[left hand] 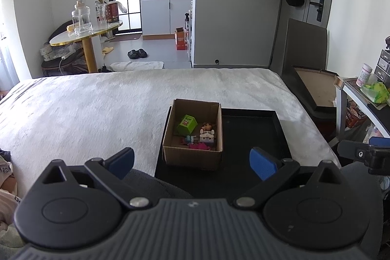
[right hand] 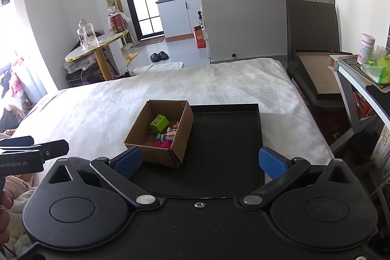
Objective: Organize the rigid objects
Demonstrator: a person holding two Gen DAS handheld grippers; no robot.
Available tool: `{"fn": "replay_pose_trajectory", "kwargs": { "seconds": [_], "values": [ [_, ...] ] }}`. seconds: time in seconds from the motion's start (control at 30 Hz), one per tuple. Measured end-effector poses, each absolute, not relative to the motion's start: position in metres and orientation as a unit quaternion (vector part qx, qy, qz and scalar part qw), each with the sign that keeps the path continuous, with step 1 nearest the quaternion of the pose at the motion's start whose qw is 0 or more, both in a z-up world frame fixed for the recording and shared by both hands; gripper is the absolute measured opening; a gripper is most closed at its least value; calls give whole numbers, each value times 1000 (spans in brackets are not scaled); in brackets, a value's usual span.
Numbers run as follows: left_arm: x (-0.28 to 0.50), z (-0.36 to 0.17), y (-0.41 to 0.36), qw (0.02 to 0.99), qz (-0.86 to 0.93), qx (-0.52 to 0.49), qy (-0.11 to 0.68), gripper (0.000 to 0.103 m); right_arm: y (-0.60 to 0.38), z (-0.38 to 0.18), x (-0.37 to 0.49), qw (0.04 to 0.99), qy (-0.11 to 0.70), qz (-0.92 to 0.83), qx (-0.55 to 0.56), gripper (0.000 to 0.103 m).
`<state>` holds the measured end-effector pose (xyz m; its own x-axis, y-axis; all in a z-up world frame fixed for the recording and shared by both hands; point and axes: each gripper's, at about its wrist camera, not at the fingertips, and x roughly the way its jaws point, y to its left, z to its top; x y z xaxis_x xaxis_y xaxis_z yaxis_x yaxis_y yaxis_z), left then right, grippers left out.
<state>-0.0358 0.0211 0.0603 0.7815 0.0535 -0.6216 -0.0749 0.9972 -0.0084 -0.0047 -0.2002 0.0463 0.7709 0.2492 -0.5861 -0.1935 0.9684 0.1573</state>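
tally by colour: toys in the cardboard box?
Inside the cardboard box, what shows:
green cube: 1
brown figure: 1
white blocky figure: 1
pink toy: 1
small light-blue piece: 1
Total: 5 visible; more may be hidden.

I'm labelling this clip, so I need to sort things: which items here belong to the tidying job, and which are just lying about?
Job:
cardboard box
green cube
small toys
black tray
left gripper, open
right gripper, open

Lying about:
white blanket
round table
clear jug
black slippers
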Motion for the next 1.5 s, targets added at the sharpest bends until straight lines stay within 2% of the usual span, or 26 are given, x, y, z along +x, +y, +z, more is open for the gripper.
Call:
{"fn": "replay_pose_trajectory", "kwargs": {
  "seconds": [1.5],
  "values": [
    [-37,55,27,940,33,-24,338,100,-197,46,-6,942,314,117,34,103]
  ]
}}
